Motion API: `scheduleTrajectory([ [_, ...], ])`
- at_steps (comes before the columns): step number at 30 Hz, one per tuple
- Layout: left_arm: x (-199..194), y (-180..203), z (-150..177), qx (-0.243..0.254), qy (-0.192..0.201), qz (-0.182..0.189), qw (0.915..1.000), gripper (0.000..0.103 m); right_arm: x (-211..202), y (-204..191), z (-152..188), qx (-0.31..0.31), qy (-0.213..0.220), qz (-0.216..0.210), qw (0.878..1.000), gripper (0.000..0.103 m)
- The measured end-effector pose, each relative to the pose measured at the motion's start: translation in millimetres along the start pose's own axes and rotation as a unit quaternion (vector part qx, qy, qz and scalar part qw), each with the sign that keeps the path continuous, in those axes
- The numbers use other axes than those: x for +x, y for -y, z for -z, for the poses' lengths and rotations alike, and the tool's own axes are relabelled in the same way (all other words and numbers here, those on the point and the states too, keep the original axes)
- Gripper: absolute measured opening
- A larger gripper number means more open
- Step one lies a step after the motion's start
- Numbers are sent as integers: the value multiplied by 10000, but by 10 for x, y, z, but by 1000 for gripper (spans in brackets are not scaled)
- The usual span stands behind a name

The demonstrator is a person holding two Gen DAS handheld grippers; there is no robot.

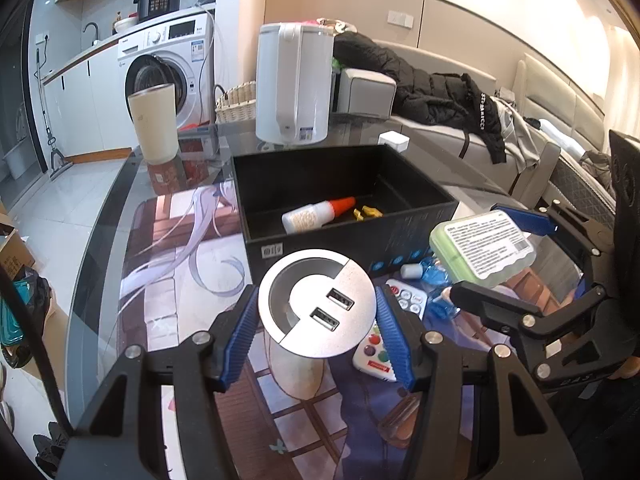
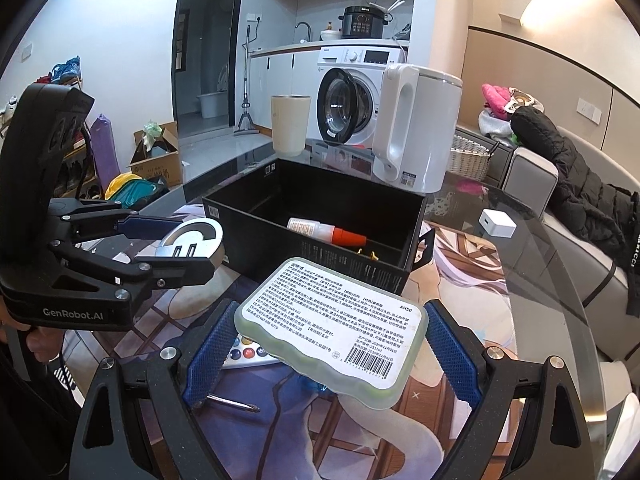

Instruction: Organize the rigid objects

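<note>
Silver USB hub clamped in left hand-held gripper; green case clamped in right hand-held gripper.

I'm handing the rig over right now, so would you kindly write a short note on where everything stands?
Left tongs: shut on the round silver USB hub, held above the mat just short of the black box.
Right tongs: shut on the green labelled case, also held in front of the box.
Done: the glue bottle and some small yellow pieces already lie in the box.
Left: drop in the hub and the case, then collect the white remote, the blue packet and the screwdriver from the mat.
</note>
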State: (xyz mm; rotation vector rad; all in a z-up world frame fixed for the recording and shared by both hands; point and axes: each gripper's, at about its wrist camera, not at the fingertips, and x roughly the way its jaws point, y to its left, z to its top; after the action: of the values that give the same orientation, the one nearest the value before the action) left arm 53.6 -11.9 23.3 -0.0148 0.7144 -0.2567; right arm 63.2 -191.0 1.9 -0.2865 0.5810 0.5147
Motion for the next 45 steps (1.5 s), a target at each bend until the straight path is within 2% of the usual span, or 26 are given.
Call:
scheduleTrajectory([
  [19,-123,-5,-135,-70,453,16,9989,57,-141,26,-135,72,441,48,9990,93],
  [45,33,-139,-334,-311,678,20,9972,57,9,59,-303,88,541,67,9985,93],
])
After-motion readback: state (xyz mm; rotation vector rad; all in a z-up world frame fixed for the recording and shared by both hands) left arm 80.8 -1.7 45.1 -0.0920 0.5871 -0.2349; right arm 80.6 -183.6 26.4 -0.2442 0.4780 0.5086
